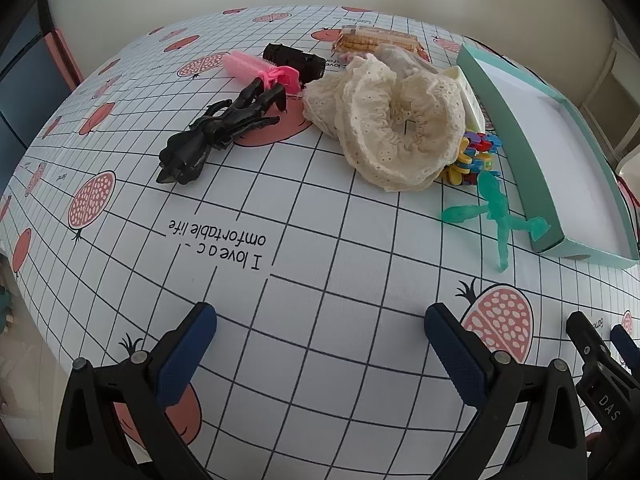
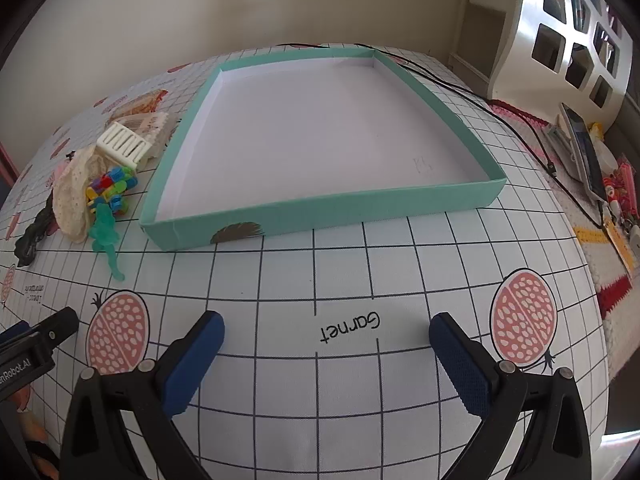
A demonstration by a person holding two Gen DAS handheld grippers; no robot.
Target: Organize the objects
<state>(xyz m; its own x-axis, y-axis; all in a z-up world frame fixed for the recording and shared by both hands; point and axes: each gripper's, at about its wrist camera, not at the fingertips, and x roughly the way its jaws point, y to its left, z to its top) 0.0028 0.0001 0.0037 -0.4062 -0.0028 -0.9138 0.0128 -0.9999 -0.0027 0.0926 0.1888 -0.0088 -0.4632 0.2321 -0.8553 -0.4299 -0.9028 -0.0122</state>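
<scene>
Teal box lid (image 2: 320,208): shallow, white inside, nothing in it; sits on the tablecloth at the right side of the table, straight ahead of my right gripper (image 2: 326,354).

Loose items, all heaped on the cloth just left of the box:
- green translucent figurine (image 1: 496,210), lying flat, one limb touching the box's near corner;
- bundle of multicoloured plastic clips (image 1: 476,156), just behind the figurine;
- cream lace fabric piece (image 1: 392,120), crumpled, partly covering the clips;
- white slatted plastic piece (image 2: 127,145), between the lace and the box wall;
- black hair claw (image 1: 216,136), left of the lace, apart from it;
- pink comb (image 1: 260,70) and black cylinder (image 1: 294,60), behind the claw, touching each other;
- packet of biscuits (image 1: 376,40), farthest back.

Grid tablecloth (image 1: 320,240): pomegranate print.

My left gripper (image 1: 320,338): fingers spread wide, holding nothing, low over bare cloth.
My right gripper: likewise spread, holding nothing, near the word "Garnet".
</scene>
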